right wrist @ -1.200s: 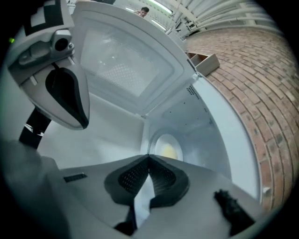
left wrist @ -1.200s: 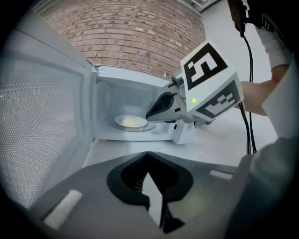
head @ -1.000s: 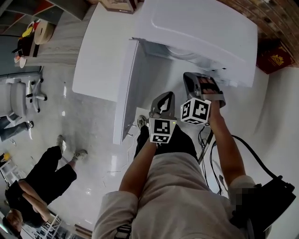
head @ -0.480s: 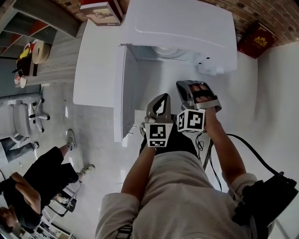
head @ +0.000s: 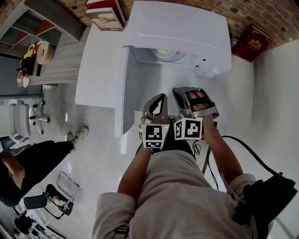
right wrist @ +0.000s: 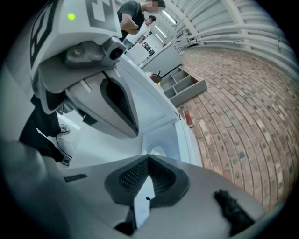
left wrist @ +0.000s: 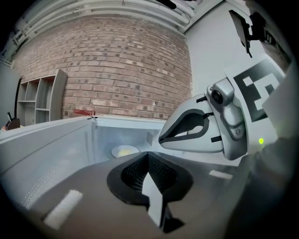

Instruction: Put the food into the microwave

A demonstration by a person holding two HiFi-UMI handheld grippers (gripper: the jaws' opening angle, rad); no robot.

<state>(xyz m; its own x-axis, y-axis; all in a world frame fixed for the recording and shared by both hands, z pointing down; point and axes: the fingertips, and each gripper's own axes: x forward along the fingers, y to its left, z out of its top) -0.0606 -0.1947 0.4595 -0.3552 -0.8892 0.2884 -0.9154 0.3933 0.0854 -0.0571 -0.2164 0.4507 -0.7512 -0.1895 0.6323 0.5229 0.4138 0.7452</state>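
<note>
A: Head view first. What's around you?
B: The white microwave point(head: 187, 28) is on a white table point(head: 93, 60) by the brick wall point(head: 275, 16), and its door point(head: 124, 88) is open to the left. There are books point(head: 105, 14) at its left and a red book point(head: 251, 42) at its right. A person point(head: 28, 168) at the lower left is cut off by the edge. Your left gripper point(head: 159, 100) and right gripper point(head: 187, 95) are side by side in front of the opening, not touching it. The door stands just left of the left gripper.

A: Where's the food?
B: It's on a plate point(head: 164, 53) on the floor of the microwave, half hidden under the top edge.

A: Left gripper view?
B: The jaws are clenched together and empty. The plate shows beyond the tips with a yellowish patch on it, but I can't tell what food it is. Your right gripper blocks the right side of the microwave's inside.

A: Right gripper view?
B: These jaws are also clenched and empty. Your left gripper fills the upper left and covers much of the door. The plate shows small, just above the tips. A shelf point(right wrist: 184, 86) stands along the wall.
</note>
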